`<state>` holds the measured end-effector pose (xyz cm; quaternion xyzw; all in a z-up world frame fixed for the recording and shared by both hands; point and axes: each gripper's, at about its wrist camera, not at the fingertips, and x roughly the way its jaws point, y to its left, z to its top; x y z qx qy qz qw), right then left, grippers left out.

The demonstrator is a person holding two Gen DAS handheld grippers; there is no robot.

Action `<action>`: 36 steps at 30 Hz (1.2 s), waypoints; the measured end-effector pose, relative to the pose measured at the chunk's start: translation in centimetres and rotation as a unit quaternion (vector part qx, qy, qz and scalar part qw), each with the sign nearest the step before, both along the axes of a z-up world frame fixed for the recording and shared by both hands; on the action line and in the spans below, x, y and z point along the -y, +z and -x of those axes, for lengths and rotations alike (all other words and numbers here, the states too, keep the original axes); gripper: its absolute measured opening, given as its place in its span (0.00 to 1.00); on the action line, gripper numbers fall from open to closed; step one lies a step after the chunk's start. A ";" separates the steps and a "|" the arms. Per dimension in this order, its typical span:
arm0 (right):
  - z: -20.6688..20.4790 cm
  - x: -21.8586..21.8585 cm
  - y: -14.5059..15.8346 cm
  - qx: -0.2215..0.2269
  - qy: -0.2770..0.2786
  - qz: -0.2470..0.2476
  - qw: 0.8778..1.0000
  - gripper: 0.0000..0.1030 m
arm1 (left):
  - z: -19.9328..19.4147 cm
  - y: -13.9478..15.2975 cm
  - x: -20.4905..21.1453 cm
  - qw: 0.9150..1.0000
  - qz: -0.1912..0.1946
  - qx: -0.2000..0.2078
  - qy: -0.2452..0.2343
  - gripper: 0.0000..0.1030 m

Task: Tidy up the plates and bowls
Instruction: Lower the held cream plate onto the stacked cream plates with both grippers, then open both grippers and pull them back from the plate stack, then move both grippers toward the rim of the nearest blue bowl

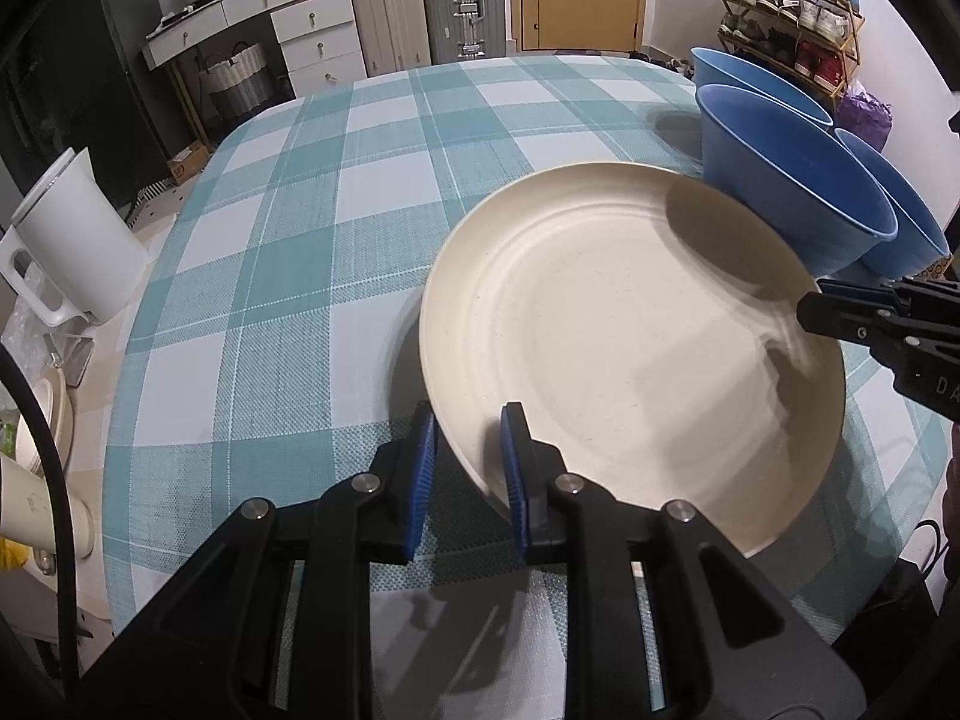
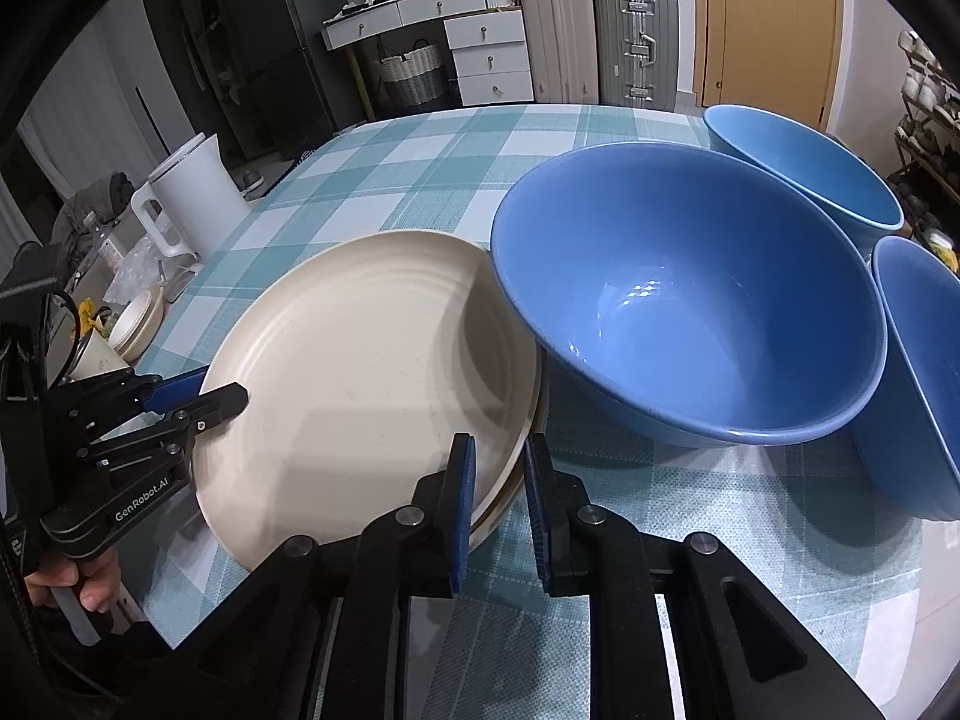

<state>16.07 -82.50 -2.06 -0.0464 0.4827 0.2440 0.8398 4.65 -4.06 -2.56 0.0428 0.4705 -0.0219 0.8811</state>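
A: Both tools are on the same dish. The left gripper [image 1: 468, 468] has its blue ribbed pads either side of the rim of the round cream plate [image 1: 630, 372], at about seven o'clock on that plate in the left wrist view. The jaws are narrow and pinch the rim.

B: And the right gripper [image 2: 498, 498] mirrors it on the far edge, jaws just as narrow, with the rim at about five o'clock in the right wrist view. Is that a second rim underneath?

A: A darker edge shows just below the cream one, so there may be another plate under it, but I cannot tell for sure.

B: Where does the plate sit?

A: Low over the teal and white checked tablecloth [image 1: 300, 240]. Whether it rests on it or is just lifted, I can't say. Its far edge is tucked under the side of the nearest deep blue glazed bowl [image 2: 690, 312]. Two more blue bowls stand beyond and beside that one.

B: So how to do this well?

A: My judgement: keep both pinches even and the plate level, and draw it back toward six o'clock before any lift, so the rim clears that bowl without nudging it.

B: A white jug [image 1: 78, 246] stands off at nine o'clock, well apart.
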 end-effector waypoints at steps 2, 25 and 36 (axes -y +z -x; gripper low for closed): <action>-0.1 0.1 -0.1 -0.005 0.001 -0.001 1.000 0.21 | 0.0 0.1 -0.1 1.000 0.004 -0.002 0.001 0.17; 2.0 1.6 2.4 0.001 0.017 -0.046 0.999 0.98 | 1.9 6.0 -1.0 0.996 0.080 0.048 -0.006 0.87; 3.4 4.3 6.7 0.048 -0.005 -0.064 0.997 0.99 | 2.5 9.0 0.8 0.993 0.092 0.071 -0.017 0.99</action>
